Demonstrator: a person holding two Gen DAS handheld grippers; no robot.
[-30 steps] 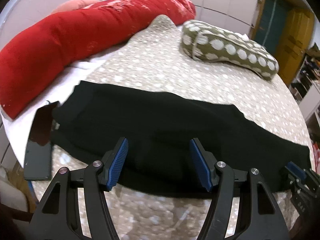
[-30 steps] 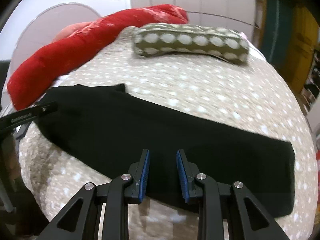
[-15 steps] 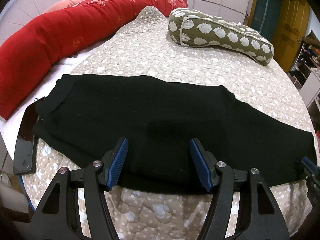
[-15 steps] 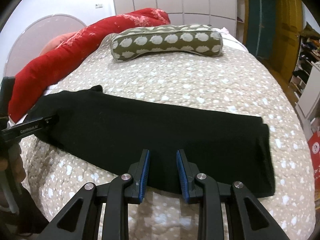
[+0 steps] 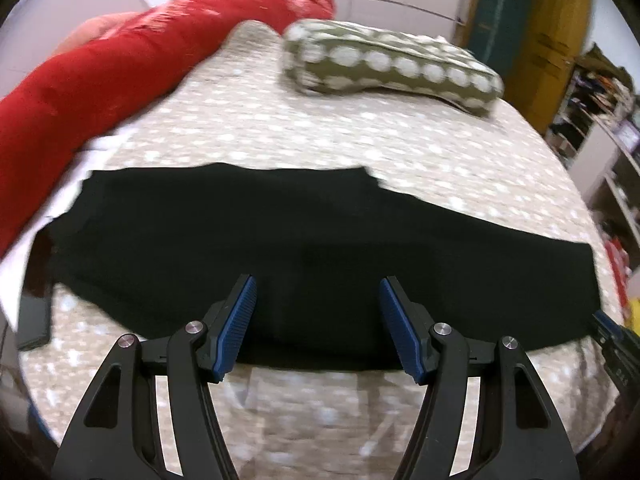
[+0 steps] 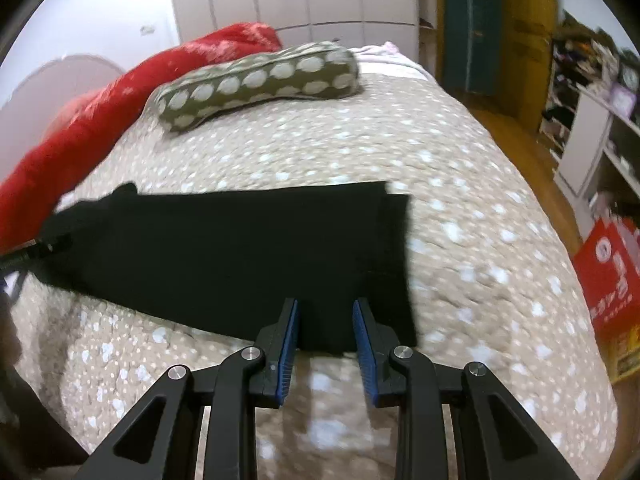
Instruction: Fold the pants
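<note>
Black pants [image 5: 304, 256] lie flat in a long band across the middle of the frame on a spotted quilt [image 5: 360, 136], apparently laid out for folding. The left gripper [image 5: 316, 320] hangs wide and empty at the near edge; the right gripper [image 6: 325, 340], narrower, grips nothing near the cuff end. No containers hold anything.

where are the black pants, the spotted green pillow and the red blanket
black pants [image 6: 240, 248], right wrist view, middle of the flat fabric
spotted green pillow [image 6: 260, 80], right wrist view, middle of its long side
red blanket [image 5: 100, 80], left wrist view, middle of the roll
</note>
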